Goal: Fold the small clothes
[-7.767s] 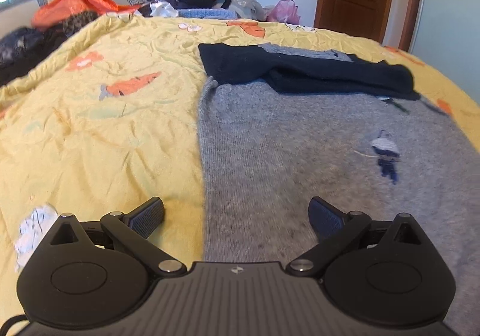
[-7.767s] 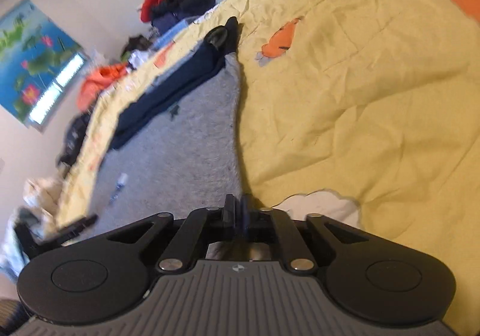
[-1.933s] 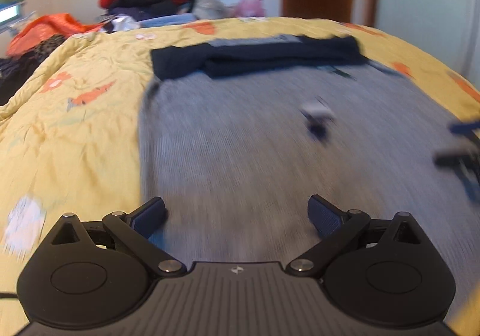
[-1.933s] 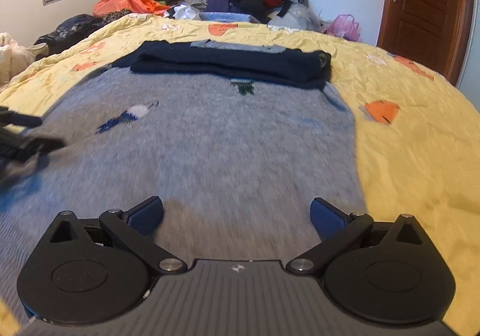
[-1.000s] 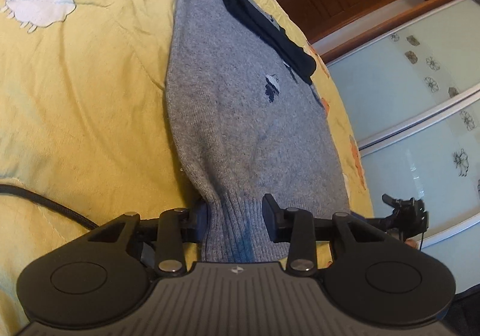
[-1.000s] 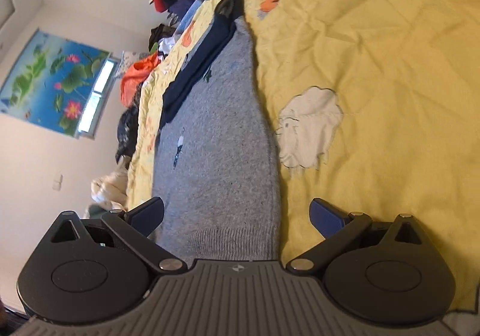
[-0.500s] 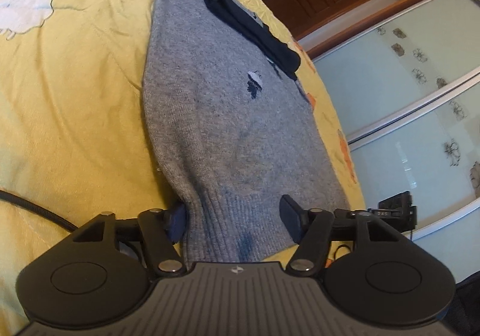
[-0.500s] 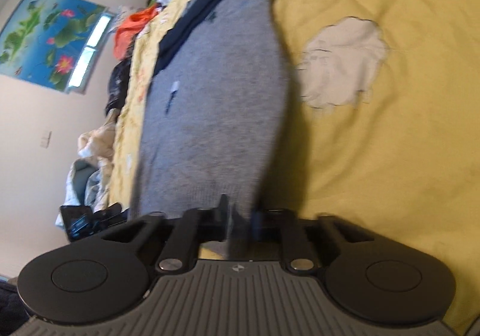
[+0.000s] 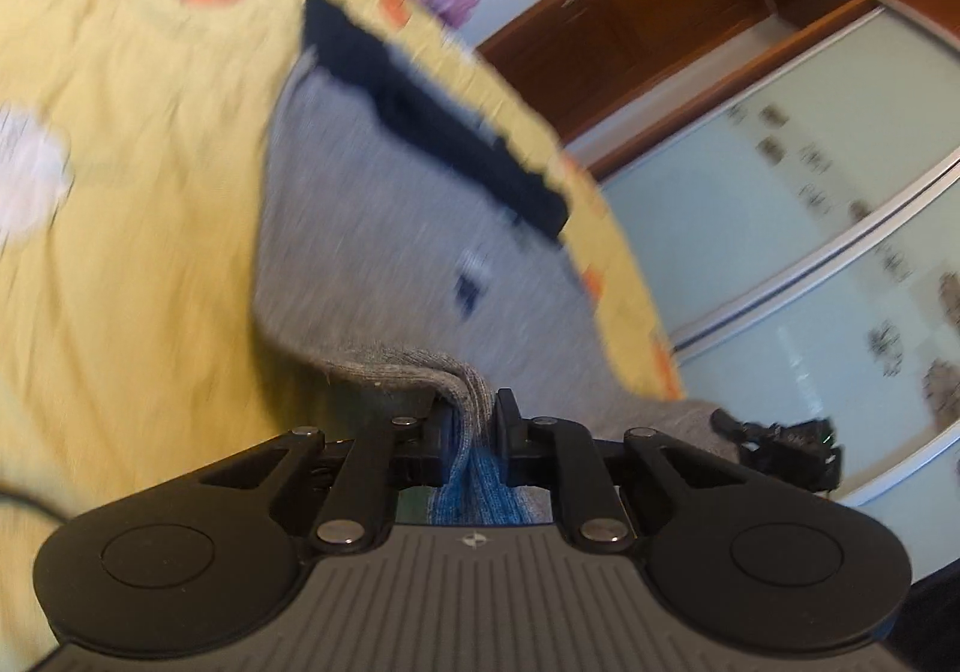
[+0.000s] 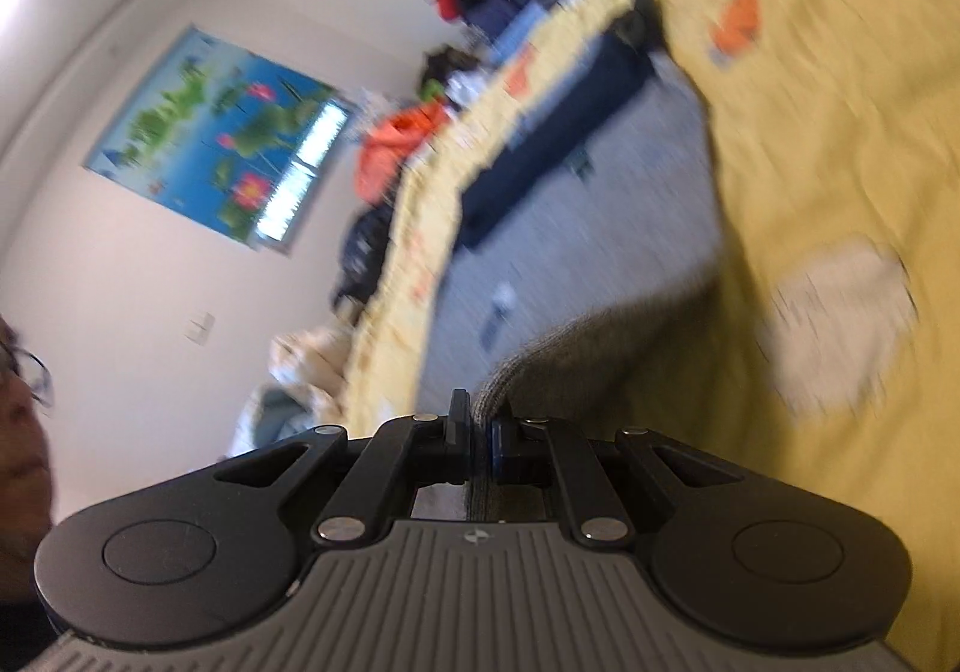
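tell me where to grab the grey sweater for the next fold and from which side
By the ribbed bottom hem, one corner each, coming in from the near edge of the bed. That edge of the grey sweater lies nearest; the navy sleeves are already folded across its far end. Left gripper and right gripper already pinch it there.

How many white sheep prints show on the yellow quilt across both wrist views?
2: one sheep print at the left view's left edge, another sheep print right of the gray sweater. Others may be hidden.

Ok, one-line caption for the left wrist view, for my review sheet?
Left gripper shut on the ribbed hem of the grey sweater, lifting it off the yellow bedspread.
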Demonstrator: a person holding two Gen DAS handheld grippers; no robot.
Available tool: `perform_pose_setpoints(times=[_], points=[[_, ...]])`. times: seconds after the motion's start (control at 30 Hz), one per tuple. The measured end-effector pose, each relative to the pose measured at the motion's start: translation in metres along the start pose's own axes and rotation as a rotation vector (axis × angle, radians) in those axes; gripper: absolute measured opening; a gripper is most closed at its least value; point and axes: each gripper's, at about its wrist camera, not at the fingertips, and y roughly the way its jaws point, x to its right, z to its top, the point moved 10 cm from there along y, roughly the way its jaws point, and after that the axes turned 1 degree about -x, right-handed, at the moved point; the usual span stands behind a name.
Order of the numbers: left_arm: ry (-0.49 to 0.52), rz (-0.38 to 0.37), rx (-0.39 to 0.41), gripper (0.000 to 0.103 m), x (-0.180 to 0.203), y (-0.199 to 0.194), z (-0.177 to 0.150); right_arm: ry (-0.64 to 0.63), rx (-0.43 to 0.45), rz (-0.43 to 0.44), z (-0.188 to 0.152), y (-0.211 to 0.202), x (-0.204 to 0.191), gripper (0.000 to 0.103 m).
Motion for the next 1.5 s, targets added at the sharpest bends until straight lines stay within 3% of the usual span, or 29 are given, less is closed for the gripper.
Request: perform_pose_setpoints(times=[0.17,0.43,0.53,0.6,0.67,0.73,0.77,0.8,0.87,0.93,1.0,1.07,1.1,1.2,1.3,1.4,1.47,1.5], points=[[0.030,-0.038,0.108,0.014,0.012,0.014,0.069,0.022,0.152,0.074,0.070,0.016,-0.004,0.012],[0.124,-0.034,0.258,0.013,0.020,0.078,0.211,0.071,0.316,0.105,0.226,0.081,0.032,0.012],[0.125,0.042,0.290,0.013,-0.001,0.110,0.253,0.083,0.336,0.049,0.281,0.111,0.062,0.012],[0.106,0.100,0.270,0.013,-0.020,0.126,0.264,0.098,0.286,0.022,0.296,0.136,0.080,0.016],[0.156,0.163,0.261,0.013,-0.031,0.129,0.258,0.045,0.201,-0.041,0.286,0.156,0.088,0.026],[0.288,0.229,0.248,0.013,-0.029,0.130,0.242,-0.093,0.096,-0.140,0.262,0.170,0.087,0.074],[0.361,0.266,0.228,0.015,-0.029,0.131,0.232,-0.174,0.042,-0.200,0.248,0.176,0.088,0.082],[0.429,0.298,0.195,0.019,-0.028,0.134,0.222,-0.260,-0.017,-0.258,0.232,0.181,0.088,0.083],[0.540,0.335,0.125,0.031,-0.026,0.145,0.203,-0.385,-0.115,-0.341,0.205,0.187,0.087,0.083],[0.619,0.366,0.079,0.054,-0.025,0.155,0.192,-0.419,-0.142,-0.350,0.195,0.189,0.086,0.083],[0.696,0.366,0.065,0.064,-0.016,0.165,0.184,-0.429,-0.158,-0.350,0.192,0.191,0.085,0.083],[0.792,0.355,0.046,0.064,-0.002,0.176,0.176,-0.424,-0.191,-0.345,0.189,0.194,0.083,0.081],[0.855,0.362,0.041,0.065,0.005,0.181,0.172,-0.431,-0.215,-0.354,0.183,0.196,0.081,0.075],[1.024,0.430,0.010,0.075,0.011,0.206,0.165,-0.542,-0.256,-0.395,0.170,0.199,0.069,0.073],[1.013,0.471,-0.076,0.075,-0.002,0.234,0.167,-0.578,-0.289,-0.441,0.163,0.206,0.073,0.074],[0.881,0.433,-0.123,0.075,-0.015,0.249,0.174,-0.575,-0.281,-0.414,0.161,0.211,0.071,0.073],[0.778,0.397,-0.120,0.055,-0.016,0.247,0.180,-0.595,-0.298,-0.412,0.157,0.216,0.067,0.051],[0.753,0.379,-0.117,0.029,-0.015,0.245,0.181,-0.615,-0.319,-0.420,0.152,0.218,0.066,0.022]])
